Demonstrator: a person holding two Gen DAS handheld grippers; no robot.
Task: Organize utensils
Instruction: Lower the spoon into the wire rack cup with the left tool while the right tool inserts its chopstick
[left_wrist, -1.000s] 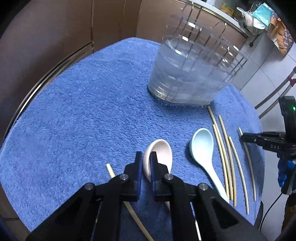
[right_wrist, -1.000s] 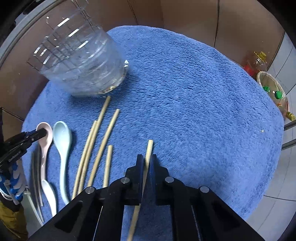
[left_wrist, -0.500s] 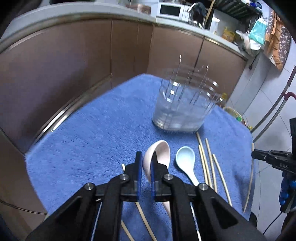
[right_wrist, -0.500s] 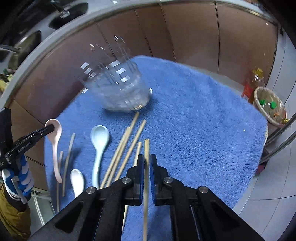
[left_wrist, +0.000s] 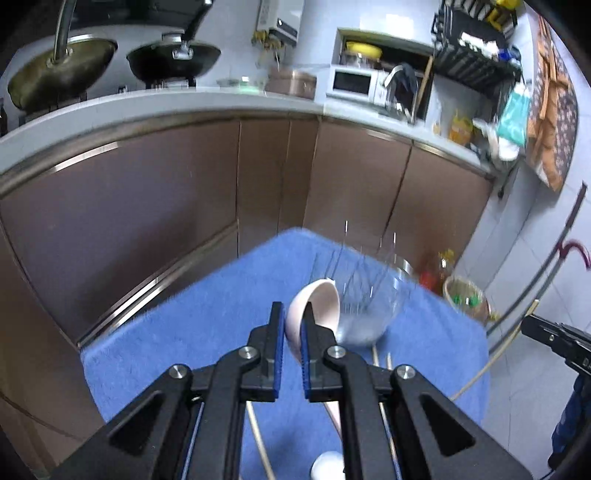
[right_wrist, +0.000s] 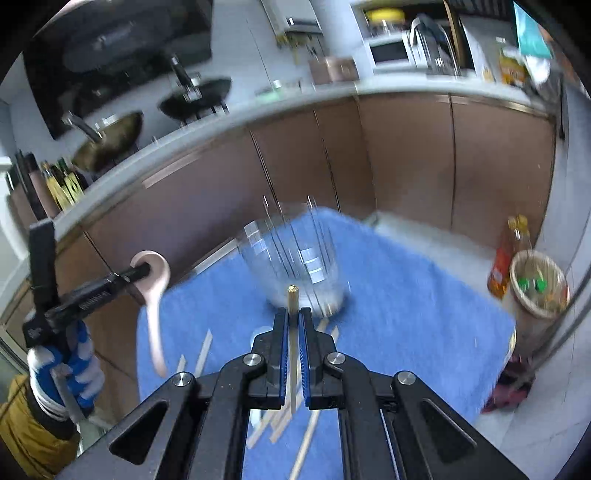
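Observation:
My left gripper is shut on a pink spoon, held by its bowl high above the blue towel. The right wrist view shows that gripper with the pink spoon hanging handle down. My right gripper is shut on a wooden chopstick that points forward. In the left wrist view that chopstick hangs from the right gripper. The clear utensil holder stands on the towel ahead of both grippers and also shows in the left wrist view.
Several chopsticks and a white spoon lie on the towel below. Brown cabinets stand behind the table. A basket and an oil bottle stand on the floor at the right.
Both grippers have risen well above the towel, lifting the pink spoon and the chopstick. The views have tilted up toward the kitchen counter.

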